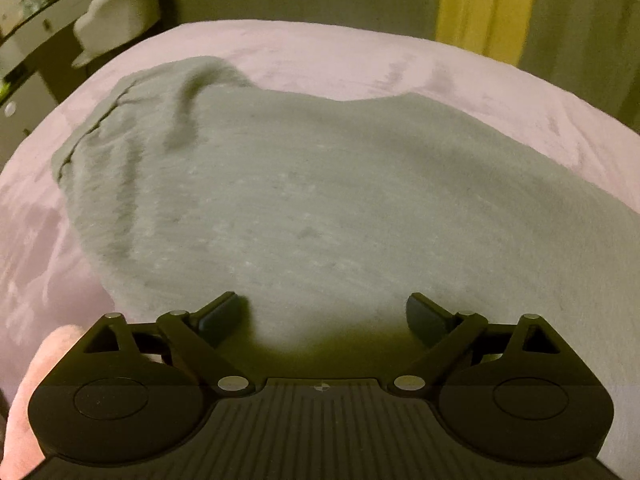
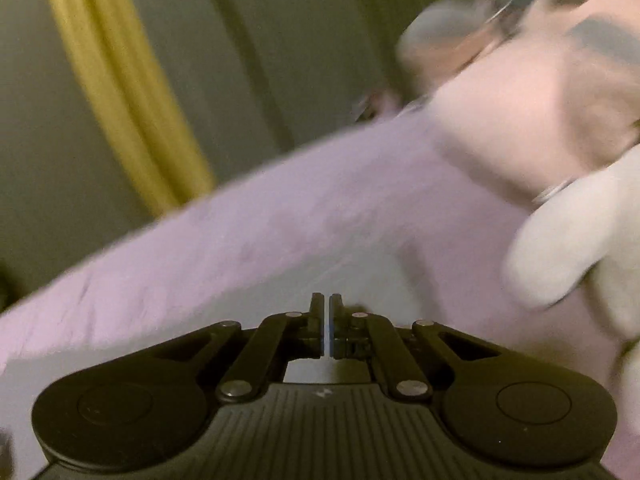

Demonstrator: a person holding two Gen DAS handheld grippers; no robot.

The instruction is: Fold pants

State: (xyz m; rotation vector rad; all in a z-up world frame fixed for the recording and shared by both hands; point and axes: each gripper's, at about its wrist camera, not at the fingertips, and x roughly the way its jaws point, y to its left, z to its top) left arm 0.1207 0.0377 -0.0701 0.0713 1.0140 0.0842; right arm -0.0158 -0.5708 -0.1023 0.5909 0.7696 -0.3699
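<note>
Lying soft and limp on the pink bedcover (image 1: pixel 320 48), grey pants (image 1: pixel 320 184) suit an edge pinch; left gripper (image 1: pixel 326 314) gapes wide above them, right gripper (image 2: pixel 326 320) closed, apparently empty.

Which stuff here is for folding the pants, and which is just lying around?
For the job: grey pants, left gripper, right gripper, pink bed cover.

Just lying about: white plush toy, yellow curtain, white box.
</note>
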